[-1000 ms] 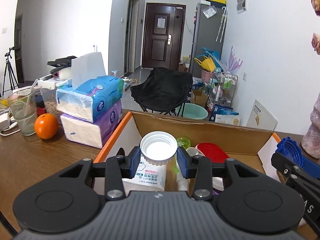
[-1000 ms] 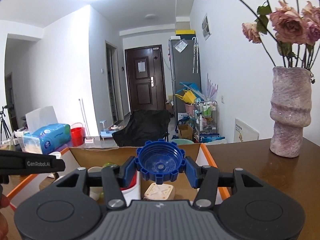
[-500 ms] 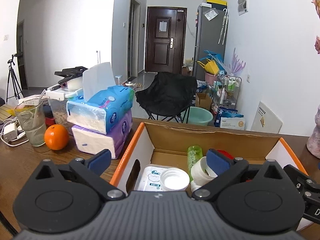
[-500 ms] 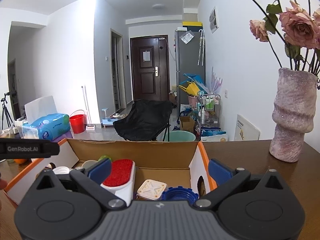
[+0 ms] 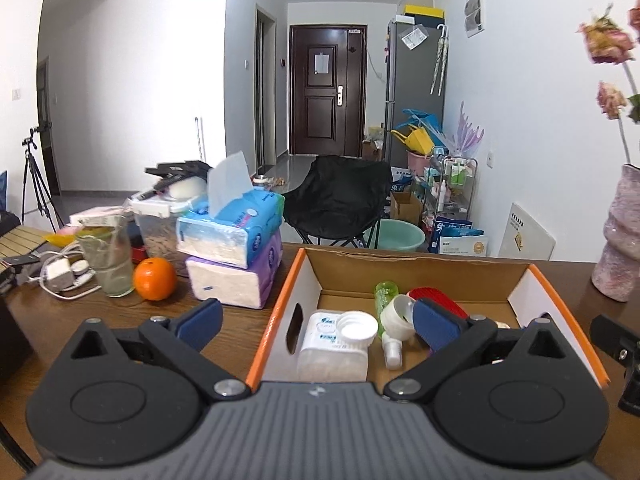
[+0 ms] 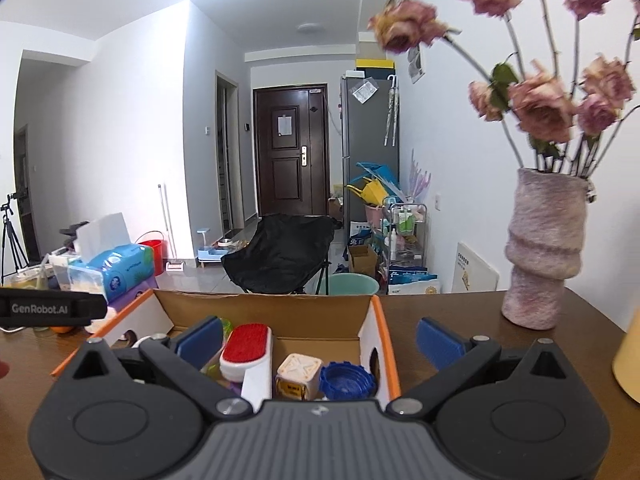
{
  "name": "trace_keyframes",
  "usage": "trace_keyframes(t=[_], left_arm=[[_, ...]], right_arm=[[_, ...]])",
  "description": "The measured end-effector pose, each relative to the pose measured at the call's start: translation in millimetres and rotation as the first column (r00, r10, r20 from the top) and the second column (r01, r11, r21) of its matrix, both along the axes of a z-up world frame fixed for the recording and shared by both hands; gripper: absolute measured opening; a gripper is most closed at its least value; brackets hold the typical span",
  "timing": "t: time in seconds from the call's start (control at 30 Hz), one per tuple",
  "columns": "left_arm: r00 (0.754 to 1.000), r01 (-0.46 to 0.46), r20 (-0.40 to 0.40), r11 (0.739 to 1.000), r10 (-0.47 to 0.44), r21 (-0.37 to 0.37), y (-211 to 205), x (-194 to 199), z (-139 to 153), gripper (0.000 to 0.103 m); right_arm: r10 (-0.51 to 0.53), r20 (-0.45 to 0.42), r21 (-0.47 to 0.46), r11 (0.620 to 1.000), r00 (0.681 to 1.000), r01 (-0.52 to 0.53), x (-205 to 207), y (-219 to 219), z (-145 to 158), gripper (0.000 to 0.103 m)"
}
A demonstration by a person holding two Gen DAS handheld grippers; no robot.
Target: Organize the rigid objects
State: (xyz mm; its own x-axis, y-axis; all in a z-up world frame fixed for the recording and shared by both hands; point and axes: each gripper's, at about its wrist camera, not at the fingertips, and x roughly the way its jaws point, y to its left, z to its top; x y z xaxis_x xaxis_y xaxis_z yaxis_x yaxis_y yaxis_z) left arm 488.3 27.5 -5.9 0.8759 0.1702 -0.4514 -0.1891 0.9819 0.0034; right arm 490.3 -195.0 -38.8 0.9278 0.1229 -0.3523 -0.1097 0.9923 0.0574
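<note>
An orange-rimmed cardboard box [image 5: 420, 266] sits on the brown table. Inside it lie a white bottle with a white cap [image 5: 357, 326], a green bottle [image 5: 386, 292], a white lid [image 5: 396, 314] and a red brush [image 5: 436, 296]. My left gripper [image 5: 318, 322] stands open above the box's near left side, holding nothing. In the right wrist view the same box [image 6: 378, 320] holds the red-and-white brush [image 6: 248, 346], a cream cube [image 6: 298, 374] and a blue cap [image 6: 347, 380]. My right gripper [image 6: 320, 338] is open over the box's right end, nothing between its pads.
Left of the box are stacked tissue packs [image 5: 234, 248], an orange [image 5: 155, 278], a glass [image 5: 107, 254] and cables. A pink vase [image 6: 544, 252] of flowers stands on the table to the right. Beyond the table is a black chair [image 5: 340, 200].
Both grippers opened wide and drew back and up from the box. The white cap dropped from the left gripper onto the white bottle; the blue cap fell from the right gripper into the box.
</note>
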Motion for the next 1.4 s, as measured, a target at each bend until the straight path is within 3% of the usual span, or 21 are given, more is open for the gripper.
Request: trace_keyframes(t=[0.3,0.47,0.83,1.17,1.4], left_arm=[[0.999,0.033,0.026,0.999,-0.033,0.011,-8,-109,25,0.103],[0.998,0.05,0.033,0.998,-0.049,-0.027,-7,-176,26,0.103],[0.991,0.116,0.064,0.993,-0.117,0.011,-28,-305,30,0.103],[0.991,0.121,0.057,0.993,-0.12,-0.002,-28,-395,18,0.103],[0.991,0.114,0.074,0.993,-0.114,0.001,-28,-433,16,0.103]], right_arm=[[-0.01,0.007,-0.006,1.0,1.0,0.01,-98,-10,30,0.103],[0.003,0.02,-0.015,1.0,1.0,-0.003,-171,-17,40,0.103],[-0.006,0.052,-0.022,1.0,0.999,0.007,-311,-30,49,0.103],[-0.022,0.091,-0.043,0.999,0.996,0.026,-411,-30,51,0.103],[-0.018,0.103,-0.05,0.998,0.994,0.023,-447,-31,50,0.103]])
